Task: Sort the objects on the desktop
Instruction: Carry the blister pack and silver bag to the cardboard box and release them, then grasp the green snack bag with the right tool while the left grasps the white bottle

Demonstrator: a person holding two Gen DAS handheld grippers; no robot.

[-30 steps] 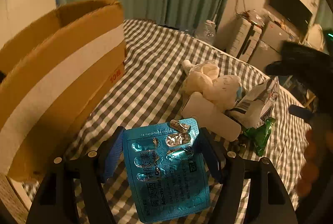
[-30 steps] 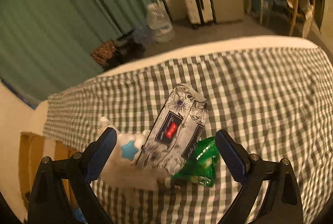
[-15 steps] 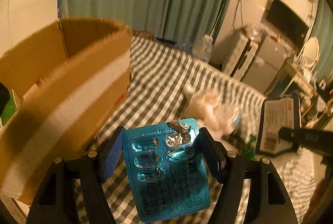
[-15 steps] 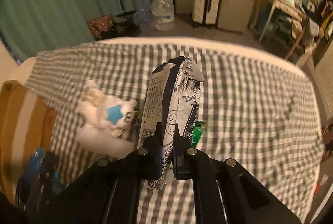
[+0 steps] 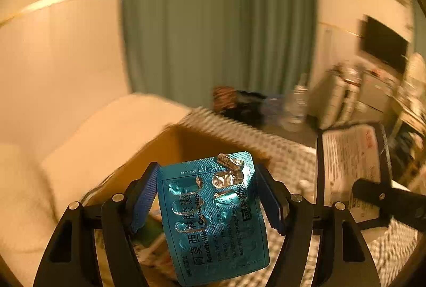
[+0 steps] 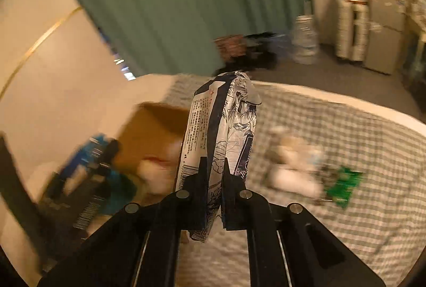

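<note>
Left claw [image 5: 210,203] clamps a teal amoxicillin blister pack [image 5: 213,217] by its edges, held flat above the cardboard box [image 5: 186,143]. Right claw [image 6: 213,188] is pinched tight on a floral tissue pack [image 6: 221,132], standing on end, just right of the box [image 6: 149,132]. Step in hand looks like carry-and-drop into the box. Best to centre each item over the opening before letting go, lower past the rim, release one at a time; the thin blister pack may flutter or catch the wall. Farther out on the checked bed [image 6: 359,143]: plush toy [image 6: 290,167], green packet [image 6: 343,187] left unsorted.
</note>
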